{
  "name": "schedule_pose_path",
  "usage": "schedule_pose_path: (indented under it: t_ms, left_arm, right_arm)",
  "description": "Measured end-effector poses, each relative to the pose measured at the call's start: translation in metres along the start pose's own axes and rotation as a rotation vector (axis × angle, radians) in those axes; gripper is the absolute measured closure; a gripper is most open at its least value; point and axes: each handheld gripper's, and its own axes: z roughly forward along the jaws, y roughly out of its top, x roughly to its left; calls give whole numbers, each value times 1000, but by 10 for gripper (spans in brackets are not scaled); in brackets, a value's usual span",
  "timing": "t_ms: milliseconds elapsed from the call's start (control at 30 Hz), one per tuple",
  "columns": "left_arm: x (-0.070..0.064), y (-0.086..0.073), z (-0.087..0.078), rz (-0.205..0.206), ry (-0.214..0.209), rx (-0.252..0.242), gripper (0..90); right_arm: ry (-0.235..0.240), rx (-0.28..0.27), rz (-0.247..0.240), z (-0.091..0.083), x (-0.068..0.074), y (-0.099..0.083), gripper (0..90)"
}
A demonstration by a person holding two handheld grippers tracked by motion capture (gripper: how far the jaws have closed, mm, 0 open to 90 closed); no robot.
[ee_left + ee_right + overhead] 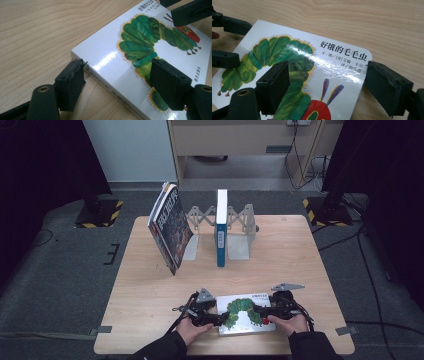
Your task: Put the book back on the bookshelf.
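— Black jaws first: how do they stand?
— Both spread wide. The left gripper [216,318] straddles the left edge of the caterpillar book [245,314], one jaw over the cover, one outside on the wood. The right gripper [258,310] brackets the right edge the same way. Neither clasps anything.
— Where does the book lie?
— Flat at the near edge of the table [150,285], long axis left to right, directly between the tongs, equally close to both.
— And beyond?
— Far off, a metal book rack [240,232] holds one upright blue-spined book [221,227]; a larger dark book [170,227] leans at its left.
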Motion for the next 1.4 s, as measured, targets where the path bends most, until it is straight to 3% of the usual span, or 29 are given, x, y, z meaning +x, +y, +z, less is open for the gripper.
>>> schedule_pose_path:
  t_ms: [400,633,833,1067,1200,1400]
  left_arm:
    - [2,2,0,13,7,-11,254]
    - [4,3,2,3,10,-19,250]
    - [5,4,1,9,11,-29,245]
    - [6,7,2,34,28,-27,250]
    - [4,7,1,39,46,-29,275]
    - [-2,4,-6,15,54,-4,293]
  right_arm:
    - [50,-99,45,-8,-4,6,208]
    - [55,-94,47,-7,-6,7,214]
    - [85,-168,51,-14,-6,12,215]
    - [84,-168,39,-11,-8,15,217]
    - [64,-119,37,-6,-9,14,230]
    - [-2,-38,-14,-2,-8,9,214]
